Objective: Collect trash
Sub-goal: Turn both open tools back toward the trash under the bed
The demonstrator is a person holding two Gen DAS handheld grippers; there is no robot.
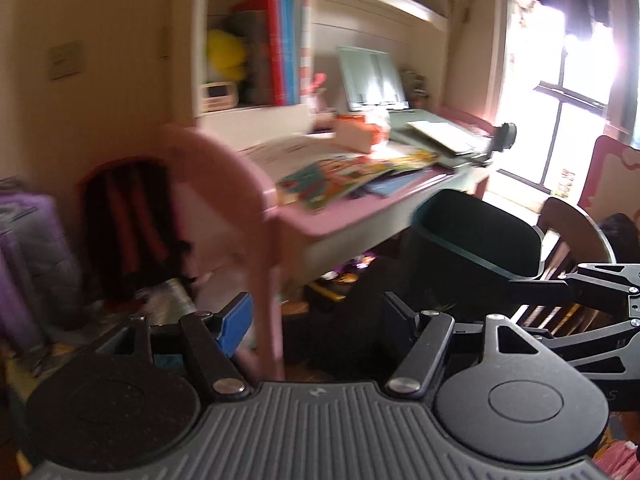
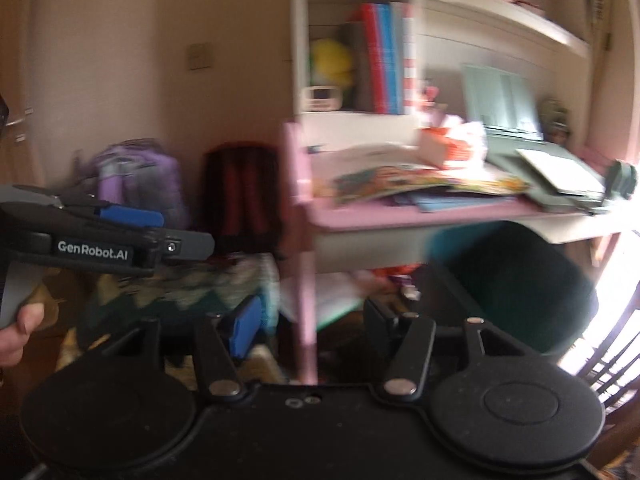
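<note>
Cream walls and a white shelf unit back a pink tabletop strewn with picture books, papers and an orange-and-white box. On the shelf stand red and blue books beside a yellow soft toy. A grey-green book stand rises at the rear of the tabletop. Bright window light washes out the right side.

A pink chair stands just before the left claw, its back between the claw and the tabletop. Left of it a black-and-red backpack and a purple bag lean near the wall. A dark teal bin sits beside the tabletop's front edge, next to a dark wooden chair; what lies inside the bin cannot be told. Colourful scraps lie on the floor under the tabletop, too blurred to identify.

Both views are smeared. The left claw tilts downward, jaws apart, nothing between them. The right claw likewise points down with jaws apart and empty, the pink chair leg straight ahead of it. In the right view a hand grips the left tool's handle.
</note>
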